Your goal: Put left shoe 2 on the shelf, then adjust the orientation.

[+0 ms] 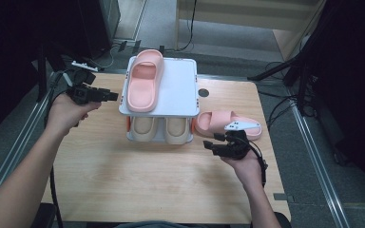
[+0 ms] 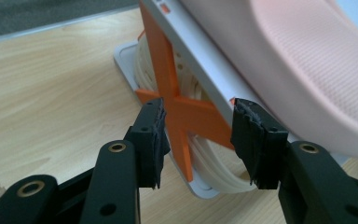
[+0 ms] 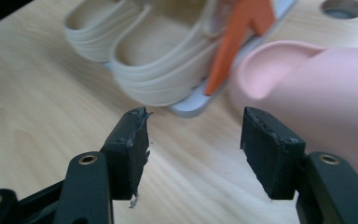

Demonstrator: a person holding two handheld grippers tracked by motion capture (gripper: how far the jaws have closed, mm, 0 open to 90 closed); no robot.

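Pink slipper (image 1: pixel 221 122) at the rack's (image 1: pixel 180 88) four o'clock awaits shelving; right gripper (image 1: pixel 218 142) and left gripper (image 1: pixel 105 96) both gape empty.

No text, label or number can be read anywhere.

Two pink slippers (image 1: pixel 144 81), two cream slippers (image 1: pixel 160 128), one two-tier rack (image 1: pixel 180 90), one table (image 1: pixel 123 175)

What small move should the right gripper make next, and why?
Probably ease the right gripper forward and toward the pink slipper on the table. Its jaws stand open and empty, that slipper lies just ahead beside them, and its mate already sits on the rack's top shelf.
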